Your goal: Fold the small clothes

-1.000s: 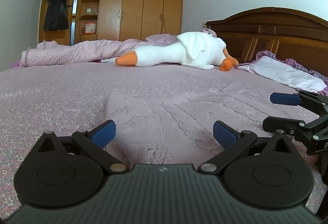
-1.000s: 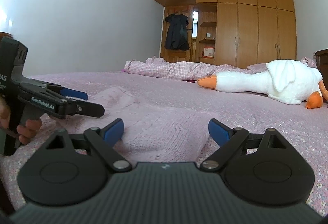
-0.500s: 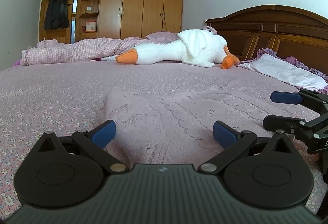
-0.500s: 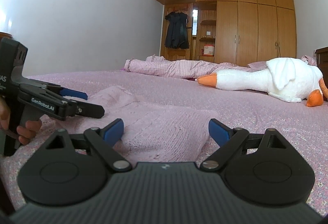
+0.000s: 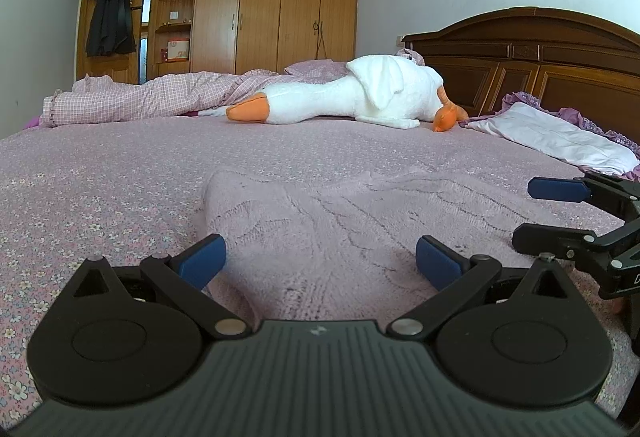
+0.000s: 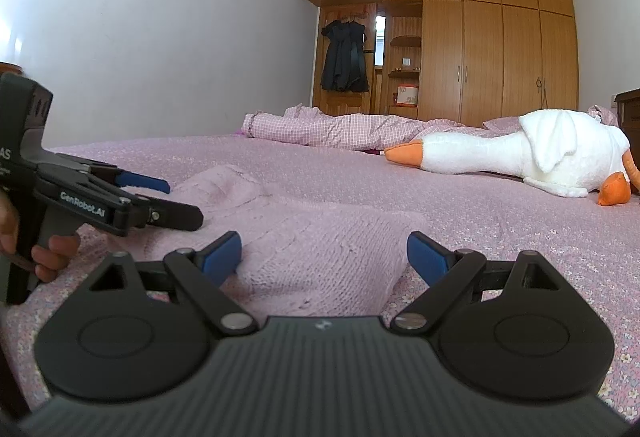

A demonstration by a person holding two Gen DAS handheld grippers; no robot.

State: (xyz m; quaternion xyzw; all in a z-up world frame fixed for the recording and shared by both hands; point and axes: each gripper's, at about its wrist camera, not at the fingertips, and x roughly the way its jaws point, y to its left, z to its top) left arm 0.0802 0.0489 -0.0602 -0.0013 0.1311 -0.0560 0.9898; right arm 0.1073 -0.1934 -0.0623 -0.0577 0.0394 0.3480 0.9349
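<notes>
1. The left gripper (image 5: 318, 261) is hovering low at the bottom centre of its frame, jaws spread wide and holding nothing.
2. The right gripper (image 6: 324, 253) is likewise gaping, empty.
3. The pink knit garment (image 5: 340, 221) is lying flat on the bedspread (image 5: 100, 177) just ahead of both.
4. A stuffed goose (image 5: 352, 97) is lying at mid-frame, well apart, near the headboard (image 5: 520, 57).

pink knit garment (image 5: 344, 221) | cable-knit texture, pale pink | lies flat on bed, spread out | centre-lower frame in both wrist views | left corner slightly raised
</notes>
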